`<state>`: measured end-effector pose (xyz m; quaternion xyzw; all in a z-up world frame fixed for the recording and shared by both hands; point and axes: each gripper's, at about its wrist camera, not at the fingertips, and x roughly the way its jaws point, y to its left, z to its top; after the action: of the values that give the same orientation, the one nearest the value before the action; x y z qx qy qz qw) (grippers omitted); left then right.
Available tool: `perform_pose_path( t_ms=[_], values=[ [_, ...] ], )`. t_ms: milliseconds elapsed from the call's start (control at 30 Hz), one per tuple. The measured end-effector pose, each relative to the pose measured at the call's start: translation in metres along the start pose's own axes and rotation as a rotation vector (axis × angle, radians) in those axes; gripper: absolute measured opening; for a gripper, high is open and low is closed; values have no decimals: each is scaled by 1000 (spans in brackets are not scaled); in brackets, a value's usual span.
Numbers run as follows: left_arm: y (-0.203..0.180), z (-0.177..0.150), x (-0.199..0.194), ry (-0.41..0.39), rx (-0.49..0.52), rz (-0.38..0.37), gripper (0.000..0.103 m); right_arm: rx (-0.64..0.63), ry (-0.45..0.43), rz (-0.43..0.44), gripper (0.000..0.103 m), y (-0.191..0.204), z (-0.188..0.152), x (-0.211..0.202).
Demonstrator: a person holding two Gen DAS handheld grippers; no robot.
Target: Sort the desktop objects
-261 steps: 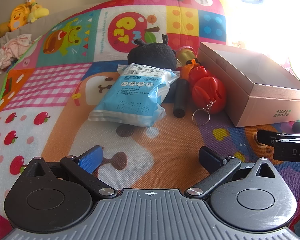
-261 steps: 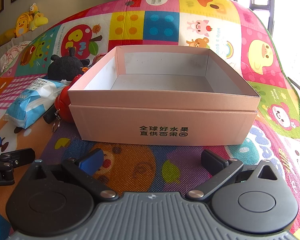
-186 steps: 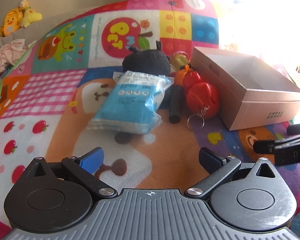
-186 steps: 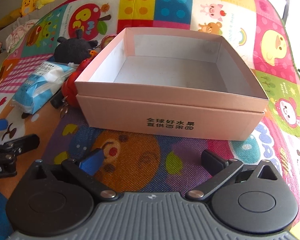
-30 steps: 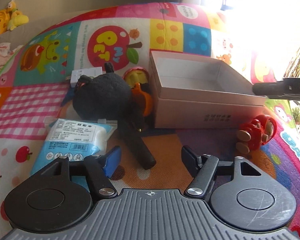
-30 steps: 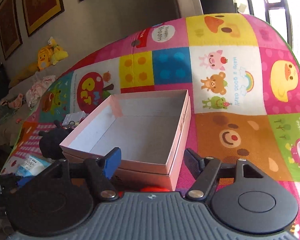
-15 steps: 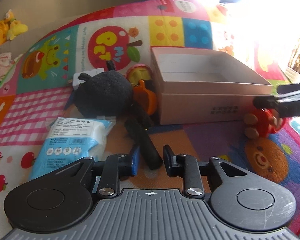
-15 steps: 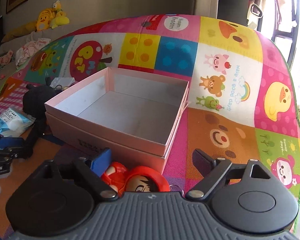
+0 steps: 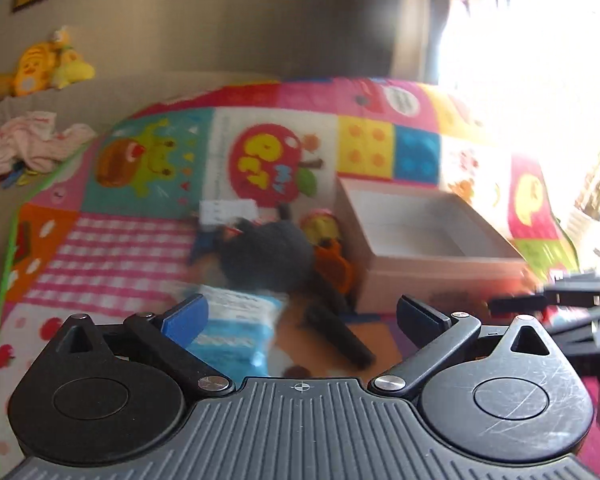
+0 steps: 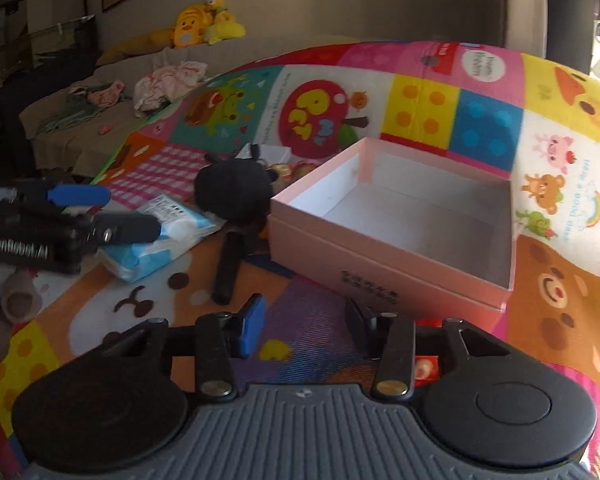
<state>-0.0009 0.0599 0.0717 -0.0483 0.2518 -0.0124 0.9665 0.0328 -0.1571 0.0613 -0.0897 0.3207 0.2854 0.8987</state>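
Tool [image 10: 304, 326] closing beside upright pink box [image 10: 380, 264]

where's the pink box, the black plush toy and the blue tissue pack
pink box [image 10: 380, 256]: right wrist view, on its front outer wall.
black plush toy [image 10: 232, 192]: right wrist view, middle of its round body.
blue tissue pack [image 10: 160, 244]: right wrist view, on its top face.

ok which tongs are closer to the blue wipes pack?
Left. Left tongs, opening and empty, hover right over the blue pack; right tongs, closing on nothing, sit further off, before the pink box.
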Motion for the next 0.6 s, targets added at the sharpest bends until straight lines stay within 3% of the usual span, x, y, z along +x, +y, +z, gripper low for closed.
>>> perform_pose_path(
  t_ms=[100, 167, 200, 233, 267, 367, 500, 567, 600],
  values=[
    [23, 13, -3, -46, -66, 110, 103, -82, 19, 41, 44, 35, 5, 25],
    [30, 15, -4, -53, -99, 134, 103, -98, 34, 45, 44, 48, 9, 42],
    [31, 14, -5, -57, -107, 130, 103, -99, 52, 41, 37, 51, 11, 53],
    [30, 13, -6, -64, -105, 121, 103, -104, 70, 37, 20, 53, 12, 64],
    [29, 11, -7, -73, -95, 115, 103, -109, 92, 32, 17, 53, 12, 72],
    [23, 5, -12, -102, -51, 85, 103, -111, 116, 54, 16, 47, 7, 73],
    [22, 1, -11, -97, -45, 1, 103, -165, 142, 109, 16, 34, -3, 43],
    [16, -2, -8, -81, -35, -47, 103, -214, 122, 54, 16, 26, -9, 29],
    [12, -3, -6, -75, -23, -69, 103, -240, 98, -25, 17, 22, -12, 23]
  ],
)
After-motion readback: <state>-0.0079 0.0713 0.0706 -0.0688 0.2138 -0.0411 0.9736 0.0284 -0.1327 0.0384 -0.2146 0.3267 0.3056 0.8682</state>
